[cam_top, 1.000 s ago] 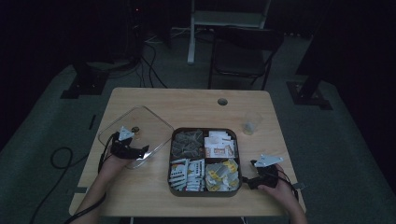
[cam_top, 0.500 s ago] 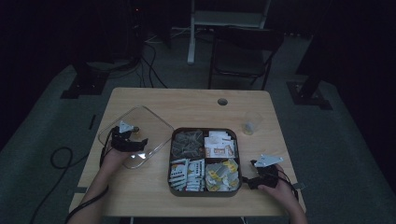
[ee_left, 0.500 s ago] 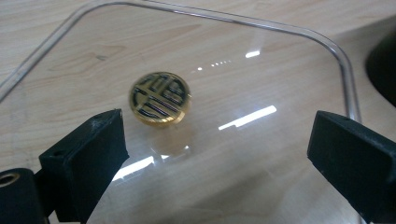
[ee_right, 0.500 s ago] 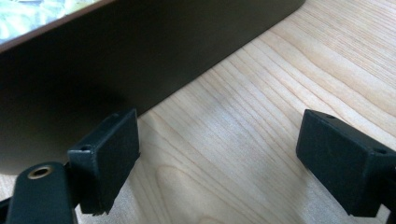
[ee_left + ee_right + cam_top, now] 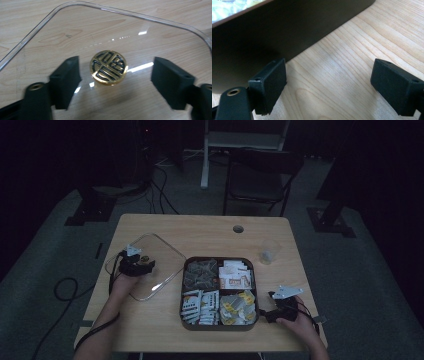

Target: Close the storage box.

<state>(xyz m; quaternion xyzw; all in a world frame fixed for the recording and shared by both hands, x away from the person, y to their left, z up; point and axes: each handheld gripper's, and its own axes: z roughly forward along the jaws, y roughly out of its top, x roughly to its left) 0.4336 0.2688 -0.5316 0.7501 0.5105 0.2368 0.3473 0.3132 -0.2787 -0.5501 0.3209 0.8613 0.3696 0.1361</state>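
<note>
Since the earlier frame my left gripper (image 5: 141, 266) has moved up over the lid (image 5: 165, 257), jaws now spread wide either side of its gold knob (image 5: 109, 67), nothing gripped; my right gripper (image 5: 272, 312), also open and empty, stays beside the tray (image 5: 256, 290). The clear lid lies flat on the table (image 5: 200, 230) just left of the tray; I judge it stiff, light, slick and breakable, best taken by the knob. Pale wood tabletop; dim room, chair (image 5: 260, 172) beyond.
</note>
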